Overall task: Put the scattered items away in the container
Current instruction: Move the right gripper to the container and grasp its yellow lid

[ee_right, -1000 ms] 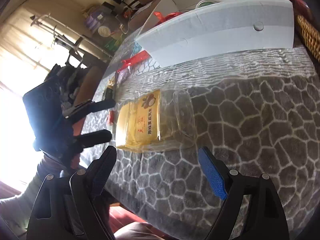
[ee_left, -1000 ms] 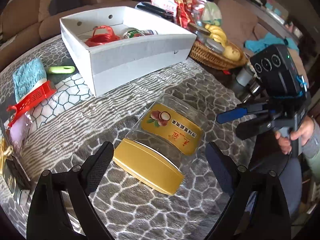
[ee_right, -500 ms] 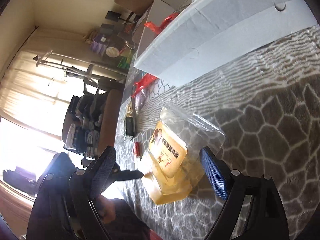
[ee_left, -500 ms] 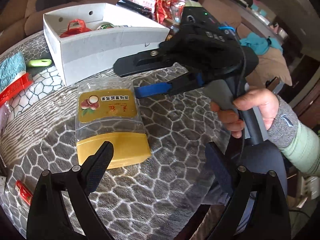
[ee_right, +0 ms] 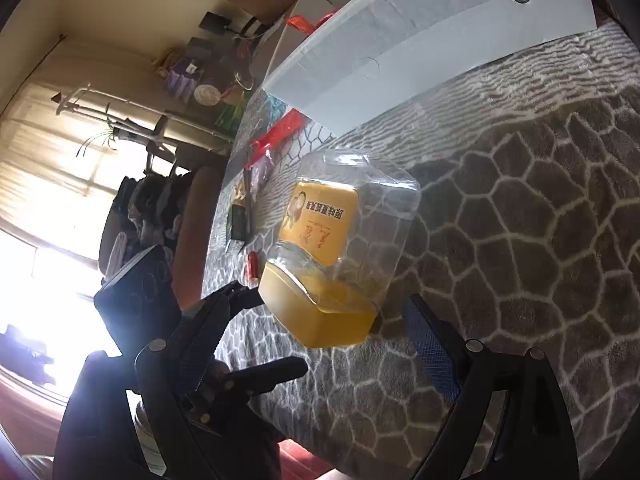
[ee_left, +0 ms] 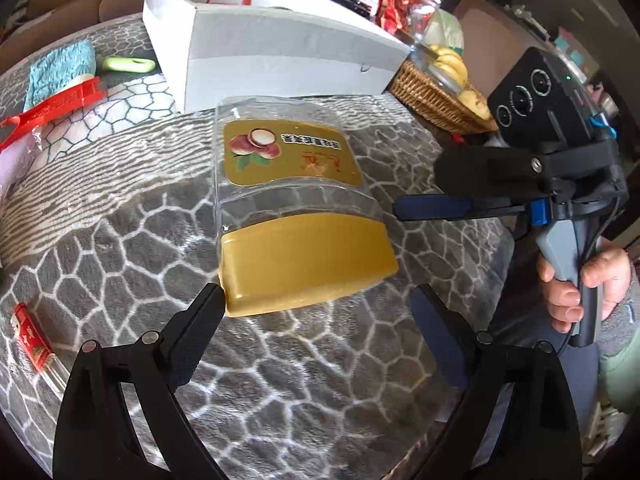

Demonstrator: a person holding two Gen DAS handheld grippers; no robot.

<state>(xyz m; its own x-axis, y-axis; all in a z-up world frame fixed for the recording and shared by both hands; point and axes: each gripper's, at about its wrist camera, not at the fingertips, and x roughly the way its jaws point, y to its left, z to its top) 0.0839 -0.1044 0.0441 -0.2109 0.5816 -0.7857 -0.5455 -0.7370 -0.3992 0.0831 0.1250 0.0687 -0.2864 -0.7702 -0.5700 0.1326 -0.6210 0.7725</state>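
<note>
Tongs wide: left gripper (ee_left: 316, 308) straddles clear, gold-lidded plastic jar (ee_left: 296, 208); right gripper (ee_right: 312, 332) likewise. Best grip squarely across lid.

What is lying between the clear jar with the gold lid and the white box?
Nothing. In the left wrist view only bare grey blanket separates the jar from the white box. The right wrist view shows the same bare strip.
</note>
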